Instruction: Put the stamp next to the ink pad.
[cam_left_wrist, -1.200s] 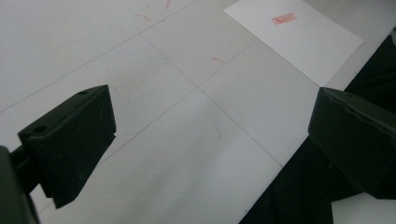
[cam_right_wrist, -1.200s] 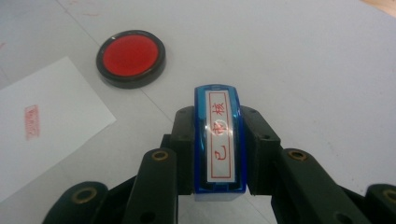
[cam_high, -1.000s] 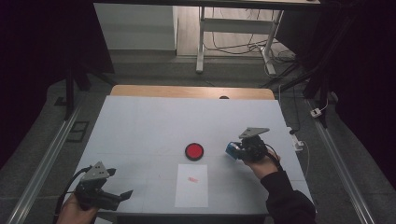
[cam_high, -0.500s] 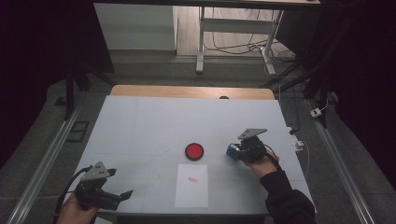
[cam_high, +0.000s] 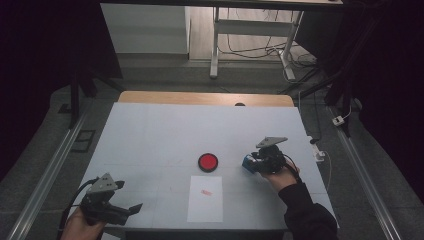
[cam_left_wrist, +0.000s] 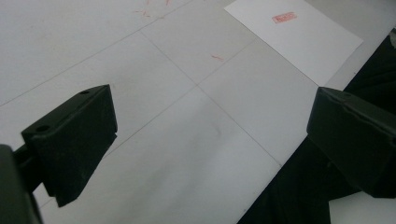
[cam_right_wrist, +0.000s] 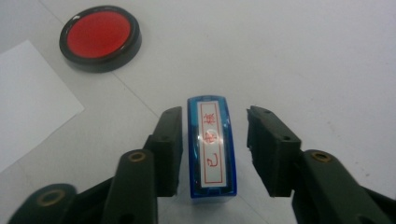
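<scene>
A pale desk (cam_high: 150, 130) with a wooden far edge is standing in a dim room. Beyond it, a white desk frame (cam_high: 215, 45) is rising from a lit wood floor (cam_high: 200, 35), where cables (cam_high: 250, 47) are trailing. Grey carpet (cam_high: 45, 150) is lying on both sides, metal rails (cam_high: 45, 175) are running along it, and darkness is swallowing the corners.

The right gripper (cam_high: 252, 164), its jaws just opening, has the blue stamp (cam_high: 247, 163) at its tips and the red ink pad (cam_high: 207, 162) just beyond.
</scene>
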